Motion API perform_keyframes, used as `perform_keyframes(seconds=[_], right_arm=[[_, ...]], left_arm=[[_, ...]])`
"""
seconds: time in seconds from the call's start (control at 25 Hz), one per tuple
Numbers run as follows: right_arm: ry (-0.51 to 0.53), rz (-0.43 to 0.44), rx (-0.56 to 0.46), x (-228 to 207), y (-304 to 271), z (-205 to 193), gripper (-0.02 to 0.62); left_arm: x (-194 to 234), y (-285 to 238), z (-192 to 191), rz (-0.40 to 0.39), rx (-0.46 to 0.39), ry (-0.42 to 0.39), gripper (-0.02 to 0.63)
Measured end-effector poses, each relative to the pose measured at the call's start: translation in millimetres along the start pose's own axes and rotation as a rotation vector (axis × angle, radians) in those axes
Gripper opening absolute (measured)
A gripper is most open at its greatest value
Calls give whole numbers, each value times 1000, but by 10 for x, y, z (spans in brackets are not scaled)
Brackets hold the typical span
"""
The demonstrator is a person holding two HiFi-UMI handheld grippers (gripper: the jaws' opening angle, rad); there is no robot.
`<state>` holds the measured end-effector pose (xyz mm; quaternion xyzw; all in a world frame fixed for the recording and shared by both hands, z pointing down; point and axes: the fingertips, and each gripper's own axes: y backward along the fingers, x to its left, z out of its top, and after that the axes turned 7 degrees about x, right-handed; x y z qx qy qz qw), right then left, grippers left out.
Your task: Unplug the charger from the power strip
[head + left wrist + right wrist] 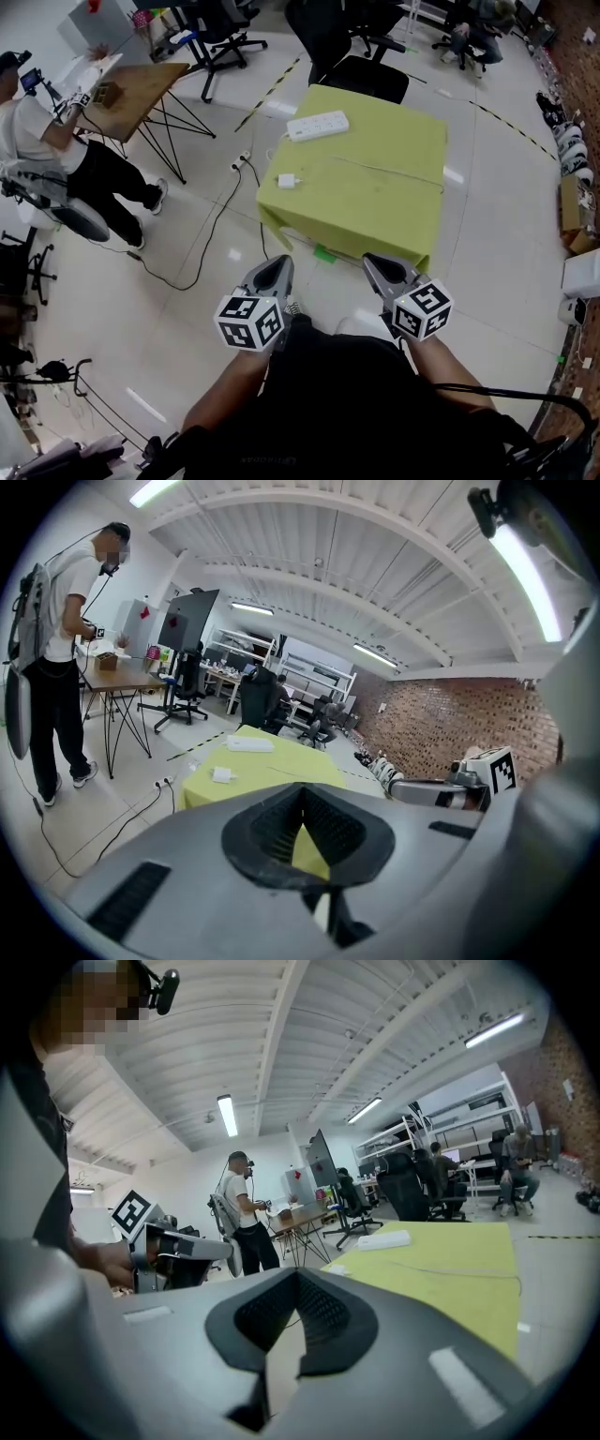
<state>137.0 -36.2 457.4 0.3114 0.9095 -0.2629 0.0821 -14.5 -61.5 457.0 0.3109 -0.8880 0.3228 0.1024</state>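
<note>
A white power strip [319, 125] lies near the far left corner of the table with the yellow-green cloth [384, 211]. A small white charger [287, 181] rests on the cloth closer to me, apart from the strip, and a thin cable trails from it to the right. My left gripper [278, 263] and right gripper [376, 261] hover side by side short of the table's near edge, both shut and holding nothing. In the left gripper view, the strip [249, 745] and charger [223, 775] show beyond the left gripper [302, 792]. In the right gripper view, the strip [382, 1239] lies past the right gripper [298, 1277].
A person [52, 141] stands at a wooden desk [141, 89] far left. Black office chairs [361, 56] stand behind the table. A black cable and a floor socket [241, 162] lie on the tiles left of the table. Boxes [574, 216] line the right wall.
</note>
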Motion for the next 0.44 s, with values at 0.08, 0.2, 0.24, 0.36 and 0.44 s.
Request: perform_keyframes(seconds=[0.08,0.2,0.24,0.36,0.44], right_arm=[[-13,-14,-7,-42,33,-10,1],[-17,-27,-21,-72,89,-17,2],[-12,-29,-23,-74,101,-15,1],[-6,-32,-25,-91,142,-25,0],[-9,-34,-26,-111,177,-45,2]], left_arm=[[-58,-4,26,-13,-1,-15,5],[-101,-21,60,-21,-9,-32,5],[-102,-28,65,-20,-11,-33,5],[-130,-48,44,-22,-7,-36,5],[-172,-65,18,-25,-2,-40,5]])
